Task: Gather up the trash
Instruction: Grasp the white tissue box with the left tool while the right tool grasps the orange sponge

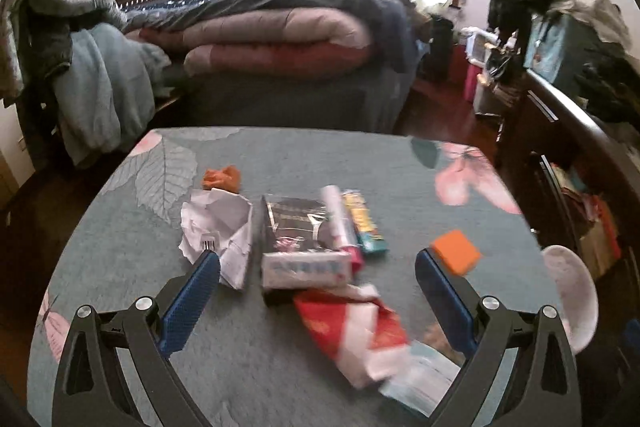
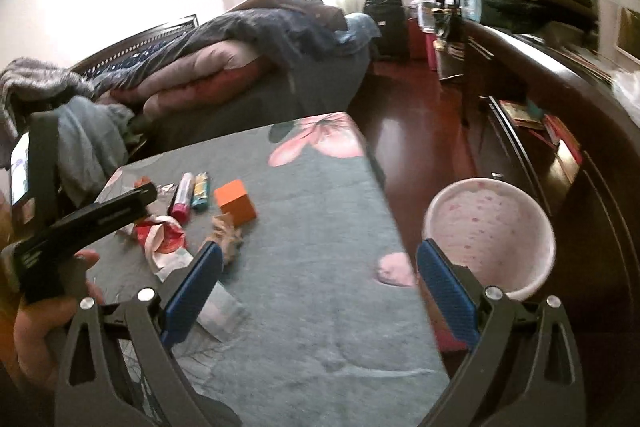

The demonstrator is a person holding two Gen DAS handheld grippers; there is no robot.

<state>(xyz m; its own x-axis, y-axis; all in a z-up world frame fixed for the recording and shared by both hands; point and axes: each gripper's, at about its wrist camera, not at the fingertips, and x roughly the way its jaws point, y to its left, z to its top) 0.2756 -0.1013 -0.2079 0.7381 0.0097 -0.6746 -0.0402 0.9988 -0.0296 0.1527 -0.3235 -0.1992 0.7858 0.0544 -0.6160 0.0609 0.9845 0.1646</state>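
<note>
Behind everything lies the bed point(image 1: 288, 39), heaped with folded quilts, and in front of it my bench point(image 1: 320, 155), covered by a grey-green cloth printed with leaves and pink flowers. Off the bench's right edge, down on the dark red floor point(image 2: 404, 131), stands the pink bin point(image 2: 490, 227), its mouth showing pale and spotted. My left gripper point(image 1: 318, 259) hangs over the near half of the bench with its blue pads spread wide and nothing between them pressed; my right gripper point(image 2: 318, 253) is likewise wide open and holds nothing, aimed at the bench's right edge with the bin just past its right finger. My left hand point(image 2: 48, 315) shows at the left of the right wrist view, wrapped around the other tool's black handle. The trash sits in a loose cluster mid-bench: a crumpled white paper point(image 1: 218, 227) at the left, touching my left fingertip in the picture; a dark foil packet point(image 1: 298, 223) beside it with a white box point(image 1: 306, 269) lying across its near end; a red-and-white wrapper point(image 1: 352, 327) nearest me; a pink-capped tube point(image 1: 340, 223) and a yellow-teal packet point(image 1: 366, 225) side by side; an orange block point(image 1: 456, 251) apart at the right; and a small orange scrap point(image 1: 222, 179) at the far left.
</note>
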